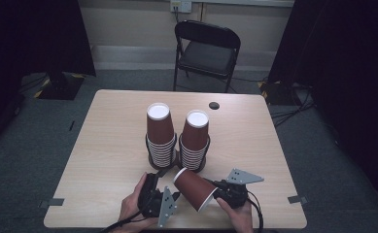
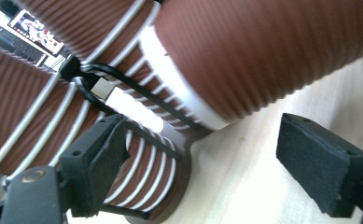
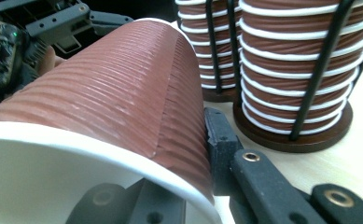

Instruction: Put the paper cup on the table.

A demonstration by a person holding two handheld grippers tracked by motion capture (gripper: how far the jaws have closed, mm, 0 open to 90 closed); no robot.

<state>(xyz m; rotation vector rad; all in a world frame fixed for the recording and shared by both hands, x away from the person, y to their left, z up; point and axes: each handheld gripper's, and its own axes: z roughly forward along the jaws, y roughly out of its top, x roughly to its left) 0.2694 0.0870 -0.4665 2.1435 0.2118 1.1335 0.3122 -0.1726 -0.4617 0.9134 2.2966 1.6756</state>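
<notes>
- Gripping a brown ribbed paper cup (image 1: 194,188) on its side, the right gripper (image 1: 219,192) pinches its rim.
- Left gripper (image 2: 202,161) gapes empty, just before the two cup stacks (image 1: 178,138) in wire holders.

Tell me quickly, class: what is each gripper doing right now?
Left gripper: open, jaws wide apart, holding nothing, near the cup stacks.
Right gripper: shut on a single brown paper cup, held tilted on its side.

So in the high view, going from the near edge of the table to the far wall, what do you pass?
Held cup → two cup stacks → small dark hole in the table → folding chair.
</notes>
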